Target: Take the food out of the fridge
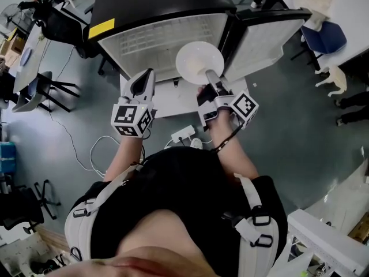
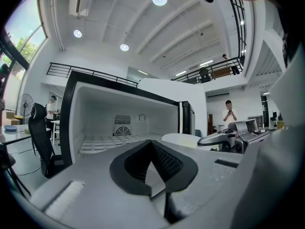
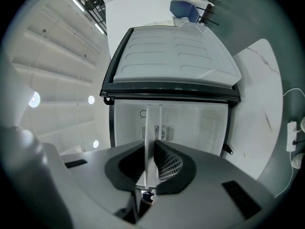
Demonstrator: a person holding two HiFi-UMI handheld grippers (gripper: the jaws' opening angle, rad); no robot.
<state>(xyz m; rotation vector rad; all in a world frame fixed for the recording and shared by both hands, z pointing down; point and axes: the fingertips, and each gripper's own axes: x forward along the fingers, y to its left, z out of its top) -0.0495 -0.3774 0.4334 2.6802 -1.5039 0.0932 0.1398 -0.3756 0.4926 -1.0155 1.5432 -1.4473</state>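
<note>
A small black fridge [image 1: 155,16] stands open in front of me, its white inside and wire shelf [image 1: 153,42] showing and its door [image 1: 268,33] swung out to the right. My right gripper [image 1: 211,78] is shut on the rim of a white round plate [image 1: 200,59], held level just outside the opening. I see nothing lying on the plate. In the right gripper view the plate [image 3: 147,137] runs edge-on as a thin white line between the pads of that gripper [image 3: 151,144]. My left gripper [image 1: 143,84] is beside it at the left, shut and holding nothing, its tips [image 2: 152,144] touching.
The fridge rests on a low white platform [image 1: 173,100]. A white power strip [image 1: 183,134] and cables lie on the floor below my hands. A black chair [image 1: 34,91] is at the left, a blue chair [image 1: 323,36] at the right. A person [image 2: 229,113] stands far behind.
</note>
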